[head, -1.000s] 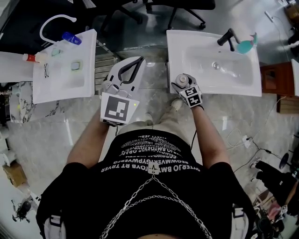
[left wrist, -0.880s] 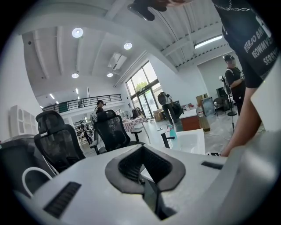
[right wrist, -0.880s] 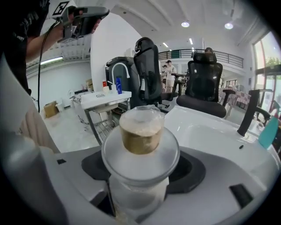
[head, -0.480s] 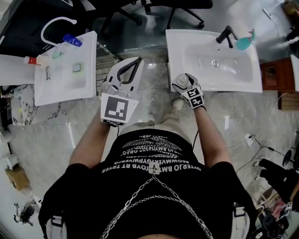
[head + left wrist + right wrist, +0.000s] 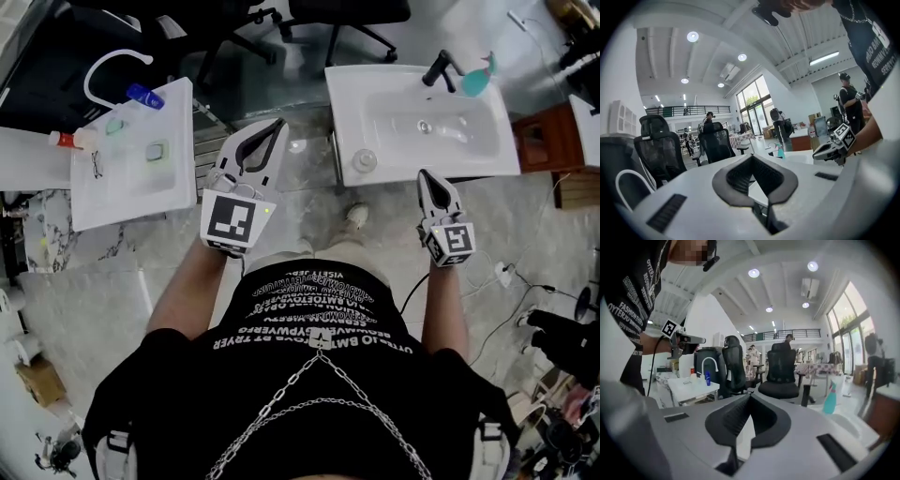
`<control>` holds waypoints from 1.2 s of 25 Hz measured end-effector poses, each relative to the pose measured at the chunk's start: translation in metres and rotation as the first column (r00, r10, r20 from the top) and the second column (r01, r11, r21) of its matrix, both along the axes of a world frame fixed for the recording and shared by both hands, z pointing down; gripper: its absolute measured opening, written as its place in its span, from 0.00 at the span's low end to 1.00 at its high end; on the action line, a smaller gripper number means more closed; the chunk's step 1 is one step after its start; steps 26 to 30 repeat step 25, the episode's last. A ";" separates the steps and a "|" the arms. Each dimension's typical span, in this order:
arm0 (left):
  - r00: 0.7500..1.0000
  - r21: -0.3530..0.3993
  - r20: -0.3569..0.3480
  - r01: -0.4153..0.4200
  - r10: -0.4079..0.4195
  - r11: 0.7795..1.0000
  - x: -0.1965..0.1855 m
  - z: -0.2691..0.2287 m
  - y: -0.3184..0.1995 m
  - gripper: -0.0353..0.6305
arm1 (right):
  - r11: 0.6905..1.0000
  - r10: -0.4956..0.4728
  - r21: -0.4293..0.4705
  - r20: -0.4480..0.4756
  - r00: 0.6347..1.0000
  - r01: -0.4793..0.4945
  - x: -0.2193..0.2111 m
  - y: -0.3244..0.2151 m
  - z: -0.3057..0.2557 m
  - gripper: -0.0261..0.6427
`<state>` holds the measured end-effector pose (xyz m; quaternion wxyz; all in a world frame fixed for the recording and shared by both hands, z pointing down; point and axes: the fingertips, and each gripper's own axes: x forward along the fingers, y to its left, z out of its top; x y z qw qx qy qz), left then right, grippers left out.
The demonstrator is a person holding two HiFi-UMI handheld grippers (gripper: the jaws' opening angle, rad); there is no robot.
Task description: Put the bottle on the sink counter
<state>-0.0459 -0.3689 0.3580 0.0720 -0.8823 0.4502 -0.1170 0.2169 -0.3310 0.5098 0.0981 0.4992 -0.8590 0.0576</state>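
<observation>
Both tongs empty: left tongs closed, tips together, held over the floor; right tongs closing fully, just off the front edge of the sink surface. On that surface's front left corner, bottle standing free, apart from the right tongs.

1. On my far left, a white basin carries a blue bottle and a red-capped bottle.
2. A teal spray bottle stands far right.
3. A black office chair stands farther off.
</observation>
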 end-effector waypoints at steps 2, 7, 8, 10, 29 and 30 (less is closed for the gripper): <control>0.999 0.029 -0.040 -0.008 0.009 1.000 -0.001 -0.010 0.005 0.06 | 0.998 0.050 0.037 -0.063 0.997 -0.048 -0.001 -0.001 -0.035 0.03; 0.993 0.082 -0.113 -0.029 0.038 0.996 -0.006 -0.030 0.027 0.06 | 0.993 0.088 0.095 -0.141 0.986 -0.075 -0.032 -0.008 -0.097 0.03; 0.991 0.085 -0.126 -0.035 0.046 0.996 -0.008 -0.032 0.032 0.06 | 0.992 0.086 0.099 -0.143 0.986 -0.072 -0.039 -0.006 -0.106 0.03; 0.987 0.080 -0.150 -0.044 0.056 0.996 -0.013 -0.033 0.042 0.06 | 0.994 0.073 0.094 -0.147 0.986 -0.060 -0.053 0.002 -0.116 0.03; 0.997 0.121 -0.081 0.016 -0.006 0.992 -0.009 -0.029 0.137 0.06 | 0.998 0.000 0.056 -0.165 0.986 0.009 -0.054 0.094 -0.129 0.03; 0.997 0.121 -0.081 0.016 -0.006 0.992 -0.009 -0.029 0.137 0.06 | 0.998 0.000 0.056 -0.165 0.986 0.009 -0.054 0.094 -0.129 0.03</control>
